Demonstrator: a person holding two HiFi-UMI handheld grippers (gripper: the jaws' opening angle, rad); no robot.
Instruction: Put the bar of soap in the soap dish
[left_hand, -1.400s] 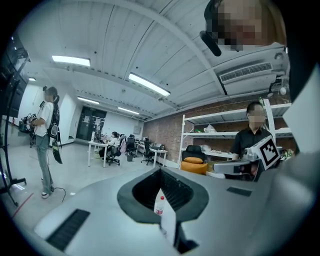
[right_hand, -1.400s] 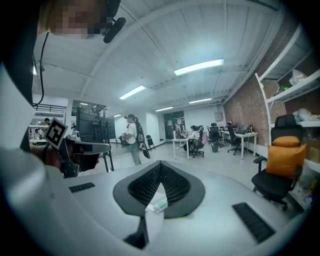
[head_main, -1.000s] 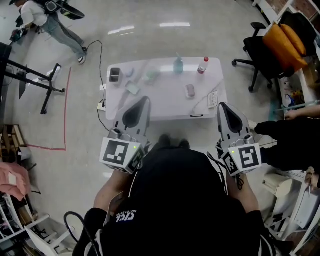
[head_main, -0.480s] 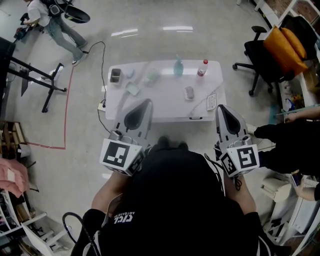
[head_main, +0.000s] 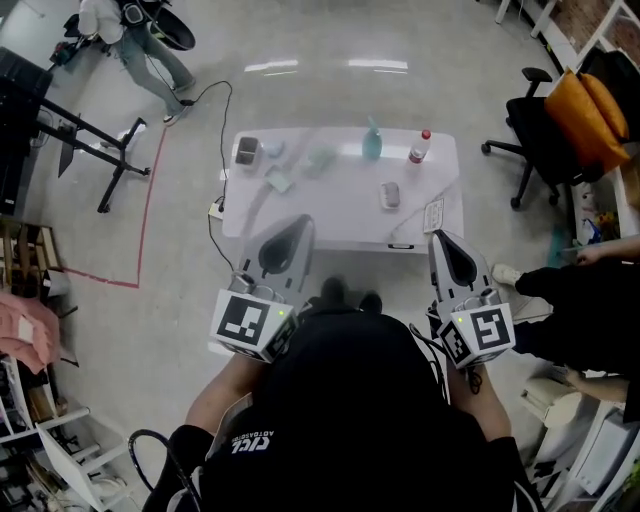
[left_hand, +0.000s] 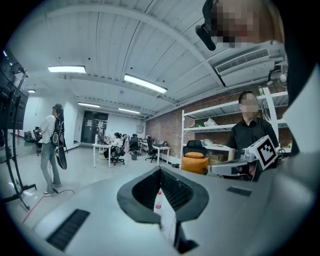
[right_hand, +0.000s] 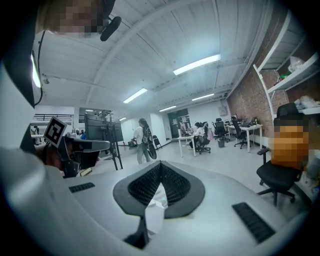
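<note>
The white table stands ahead of me in the head view, out of reach. On it lie a small pinkish oval thing and a pale green flat block; they are too small to tell soap from dish. My left gripper and right gripper are held side by side before my body, short of the table's near edge. Both are shut with nothing between the jaws. In the left gripper view the left gripper has its tips together, and a red-capped bottle shows beyond them. In the right gripper view the right gripper is likewise closed.
The table also carries a grey box, a teal bottle, a red-capped bottle and a white flat item. An office chair with an orange bag stands right, a black stand left. One person stands far left, another at right.
The table now sits slightly lower and further right in the head view. The left gripper has edged a little forward. Both grippers stay shut and empty.
</note>
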